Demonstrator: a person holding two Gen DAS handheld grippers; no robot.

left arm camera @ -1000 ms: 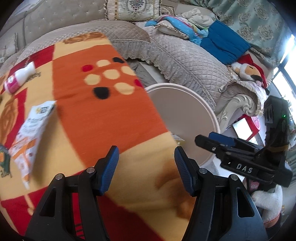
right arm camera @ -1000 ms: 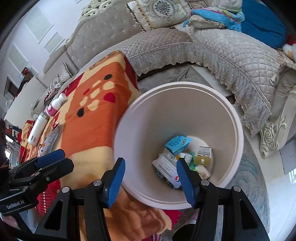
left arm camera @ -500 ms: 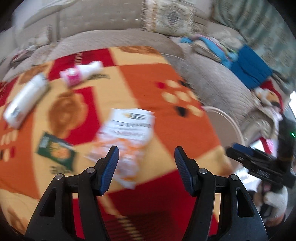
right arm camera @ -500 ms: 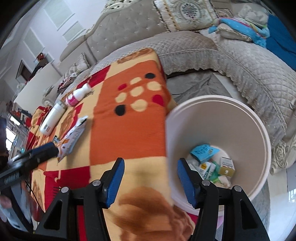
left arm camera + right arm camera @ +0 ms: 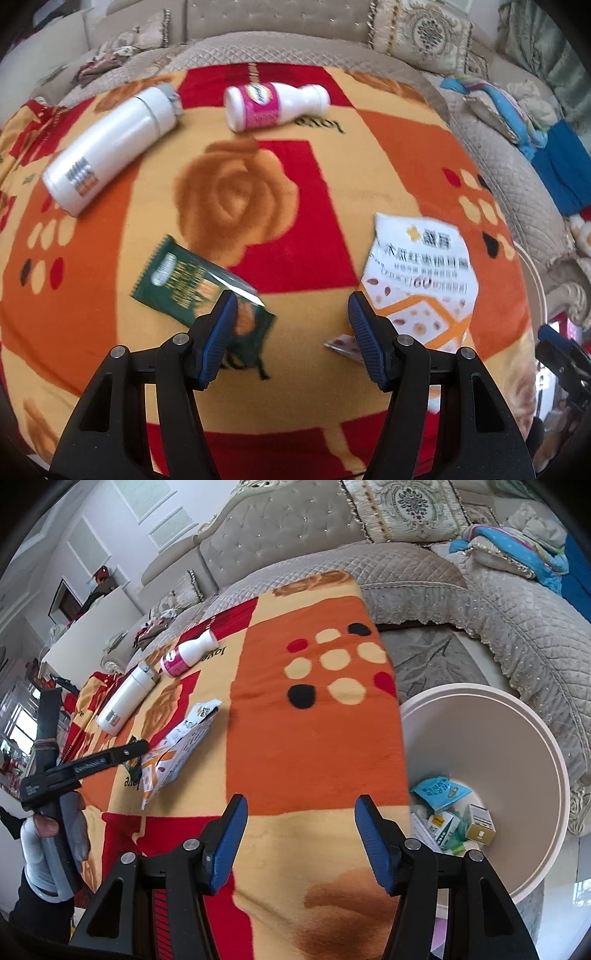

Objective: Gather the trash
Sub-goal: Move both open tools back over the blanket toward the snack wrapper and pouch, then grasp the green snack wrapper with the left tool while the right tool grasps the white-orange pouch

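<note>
Trash: four pieces lie on the blanket [image 5: 295, 369], all clear of the bin [image 5: 517, 746].
Green wrapper [image 5: 184, 284]: flat on the blanket, at the left gripper's left finger; its near end is hidden behind that finger, so contact cannot be judged.
White pouch [image 5: 421, 280]: flat on the blanket, right of the green wrapper, its lower edge behind the left gripper's right finger.
Pink bottle [image 5: 273, 105]: on its side, far across the blanket from the green wrapper.
White flask [image 5: 110, 147]: on its side, left of the pink bottle, beyond the green wrapper.
Bin: stands off the blanket's right edge, well apart from the green wrapper; small boxes and packets lie at its bottom.
Left gripper [image 5: 291, 332]: jaws parted with only bare blanket between them, nothing gripped; pointed down between the green wrapper and the white pouch.
Right gripper [image 5: 299, 830]: jaws parted and empty, over the blanket's near edge, next to the bin.
Hand [image 5: 48, 830]: grips the left gripper's handle, in a white sleeve.
</note>
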